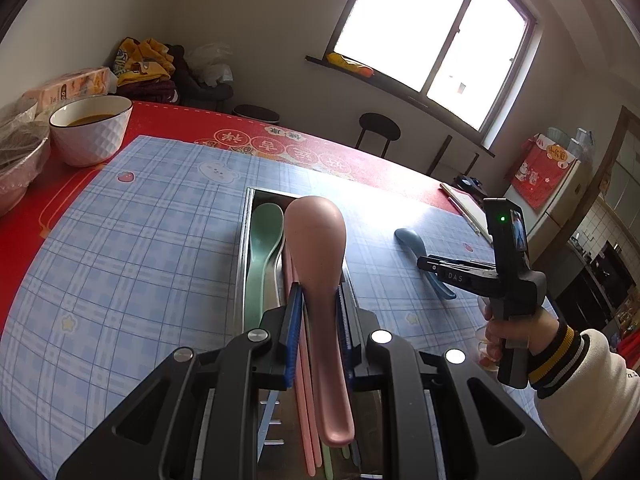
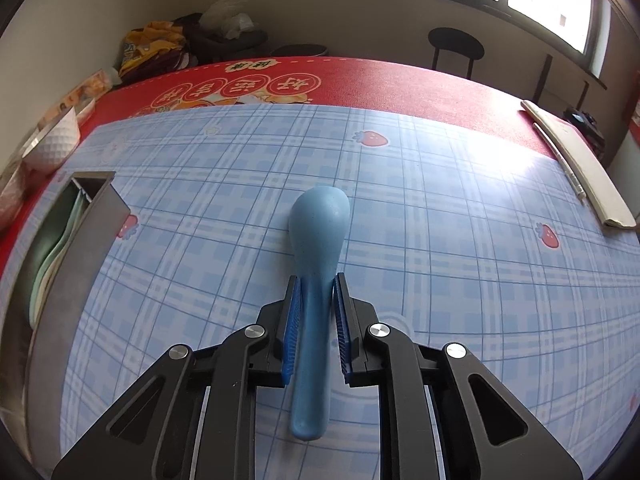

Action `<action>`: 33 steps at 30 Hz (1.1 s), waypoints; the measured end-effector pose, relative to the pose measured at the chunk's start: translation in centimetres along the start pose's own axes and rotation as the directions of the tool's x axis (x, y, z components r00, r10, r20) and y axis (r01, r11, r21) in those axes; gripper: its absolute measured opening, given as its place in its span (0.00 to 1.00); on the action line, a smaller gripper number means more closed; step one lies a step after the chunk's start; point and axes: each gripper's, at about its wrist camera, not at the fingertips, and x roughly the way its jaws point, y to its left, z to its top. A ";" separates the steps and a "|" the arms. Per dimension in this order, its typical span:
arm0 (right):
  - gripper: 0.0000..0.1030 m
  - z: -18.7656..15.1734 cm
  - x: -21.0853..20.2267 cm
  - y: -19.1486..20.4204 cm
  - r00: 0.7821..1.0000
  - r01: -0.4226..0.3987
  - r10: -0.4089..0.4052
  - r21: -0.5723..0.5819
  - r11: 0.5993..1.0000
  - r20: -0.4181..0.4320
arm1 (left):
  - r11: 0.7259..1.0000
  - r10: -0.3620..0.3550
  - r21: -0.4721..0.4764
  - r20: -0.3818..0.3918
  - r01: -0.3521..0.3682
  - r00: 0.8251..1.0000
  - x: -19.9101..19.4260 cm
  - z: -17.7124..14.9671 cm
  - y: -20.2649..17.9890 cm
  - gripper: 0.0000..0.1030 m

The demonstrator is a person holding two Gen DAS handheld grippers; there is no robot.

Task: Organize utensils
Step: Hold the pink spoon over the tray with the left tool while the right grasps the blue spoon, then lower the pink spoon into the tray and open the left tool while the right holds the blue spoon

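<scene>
My left gripper (image 1: 318, 288) is shut on the neck of a pink spoon (image 1: 316, 232), bowl side down, held over a narrow metal tray (image 1: 245, 240). A green spoon (image 1: 262, 236) and pink chopsticks (image 1: 304, 400) lie in that tray. My right gripper (image 2: 317, 280) is shut on the handle of a blue spoon (image 2: 320, 220), which lies face down on the blue checked mat (image 2: 440, 240). The left wrist view shows the same blue spoon (image 1: 412, 240) right of the tray, with the right gripper (image 1: 424, 264) on it. From the right wrist the tray (image 2: 96, 216) is at the far left.
A white bowl (image 1: 90, 128) of brown liquid and a plastic-covered bowl (image 1: 16, 152) stand at the table's left edge. A pale closed book with a pen (image 2: 580, 172) lies at the right edge. A hand in a white sleeve (image 1: 580, 380) holds the right gripper. Stools (image 1: 378, 128) stand beyond the table.
</scene>
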 end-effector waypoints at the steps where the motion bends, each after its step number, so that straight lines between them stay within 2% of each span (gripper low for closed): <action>1: 0.16 -0.2 -0.2 0.1 1.000 -0.001 0.001 -0.002 1.000 0.004 | 1.000 0.000 0.000 -0.002 0.000 1.000 0.0 0.0 0.0 0.16; 4: 0.16 -0.4 -1.4 0.1 0.998 -0.010 0.009 0.009 1.000 0.059 | 1.000 0.002 -0.004 -0.009 -0.002 1.000 0.2 -0.1 0.2 0.16; 9: 0.16 -1.5 -3.0 0.0 0.987 -0.116 0.106 0.078 0.990 0.121 | 1.000 0.008 -0.019 -0.017 -0.009 1.000 0.3 -0.1 0.6 0.16; 16: 0.16 -2.9 -4.6 0.8 0.948 -0.263 0.229 0.141 0.954 0.222 | 0.999 0.035 -0.029 -0.044 -0.036 0.998 0.9 -0.1 0.9 0.16; 22: 0.16 -3.3 -5.7 1.2 0.913 -0.316 0.270 0.112 0.942 0.305 | 0.997 0.075 -0.006 -0.061 -0.076 0.995 1.4 0.5 0.5 0.16; 28: 0.16 -3.6 -5.4 -0.4 0.888 -0.403 0.343 0.159 0.901 0.305 | 0.992 0.127 0.032 -0.083 -0.125 0.988 2.4 1.5 -0.2 0.16; 33: 0.16 -3.8 -5.5 -0.1 0.885 -0.408 0.351 0.147 0.901 0.305 | 0.984 0.172 0.072 -0.115 -0.164 0.978 4.2 2.2 -1.0 0.16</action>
